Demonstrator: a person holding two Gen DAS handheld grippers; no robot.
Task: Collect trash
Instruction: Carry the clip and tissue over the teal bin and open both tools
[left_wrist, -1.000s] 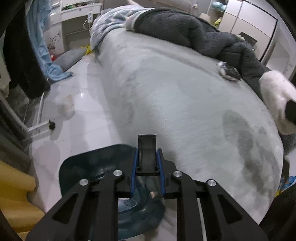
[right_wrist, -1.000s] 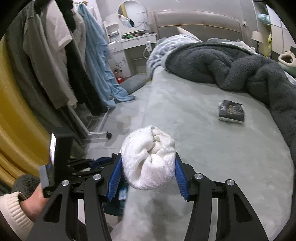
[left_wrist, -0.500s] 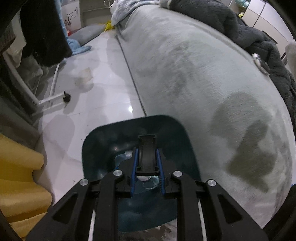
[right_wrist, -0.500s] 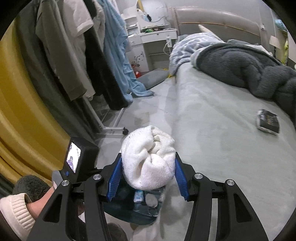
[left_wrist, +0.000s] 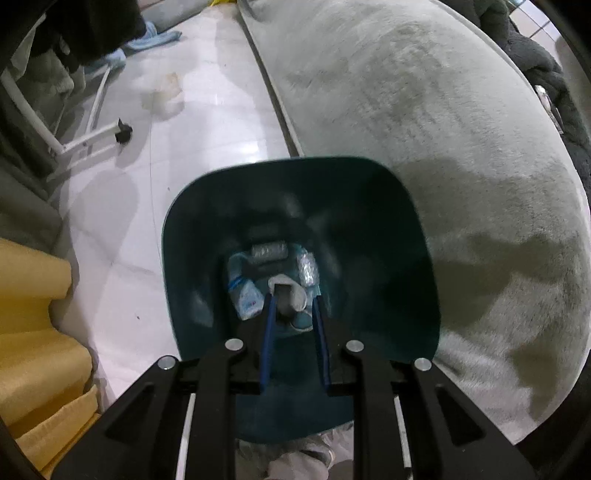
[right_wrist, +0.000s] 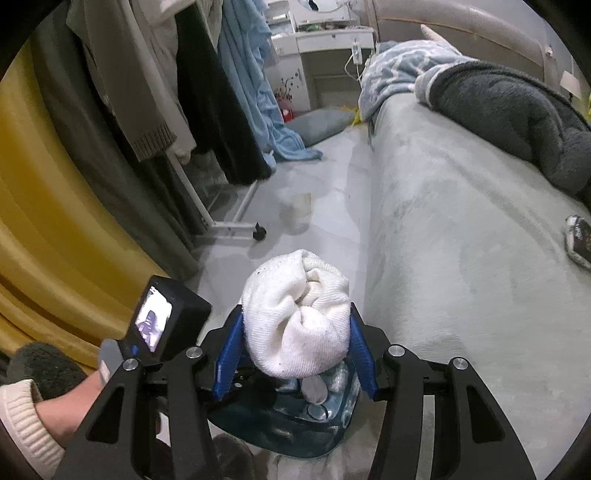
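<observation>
Right gripper (right_wrist: 295, 345): blue-padded jaws clenched on a rolled white knitted sock (right_wrist: 297, 317), held above a dark teal plastic waste bin (right_wrist: 258, 424). The bin stands on the pale tiled floor (left_wrist: 207, 110) beside the grey plush bed (left_wrist: 424, 122) and holds crumpled wrappers (left_wrist: 247, 295). Left gripper (left_wrist: 291, 314): points down into the bin, jaws opening slightly from nearly closed, nothing pinched between them.
</observation>
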